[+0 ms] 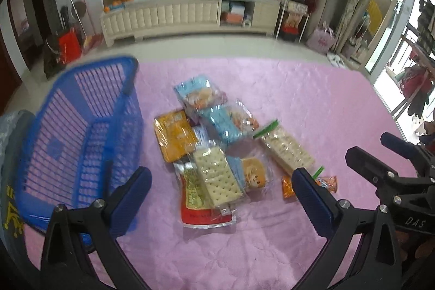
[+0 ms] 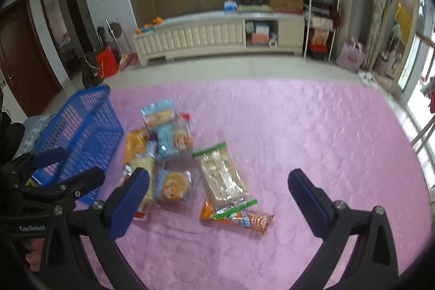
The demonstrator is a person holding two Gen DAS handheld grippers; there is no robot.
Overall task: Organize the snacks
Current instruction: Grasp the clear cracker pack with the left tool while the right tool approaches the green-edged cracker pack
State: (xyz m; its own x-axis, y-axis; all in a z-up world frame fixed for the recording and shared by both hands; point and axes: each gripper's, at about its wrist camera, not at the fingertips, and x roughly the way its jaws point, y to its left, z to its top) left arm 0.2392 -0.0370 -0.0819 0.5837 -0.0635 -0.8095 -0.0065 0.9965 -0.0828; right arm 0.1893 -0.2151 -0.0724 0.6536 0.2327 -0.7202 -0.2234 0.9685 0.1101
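Note:
A pile of wrapped snacks lies on the pink cloth: a square cracker pack, an orange pack, two light-blue packs, a round-cake pack, a green-edged cracker pack and an orange stick pack. An empty blue plastic basket stands left of the pile. My left gripper hovers open over the near side of the pile, holding nothing. My right gripper is open too, above the green-edged pack, and holds nothing.
Beyond the cloth's far edge is a tiled floor and a long white cabinet along the wall. A metal shelf rack stands at the right of it. Bare pink cloth spreads to the right of the snacks.

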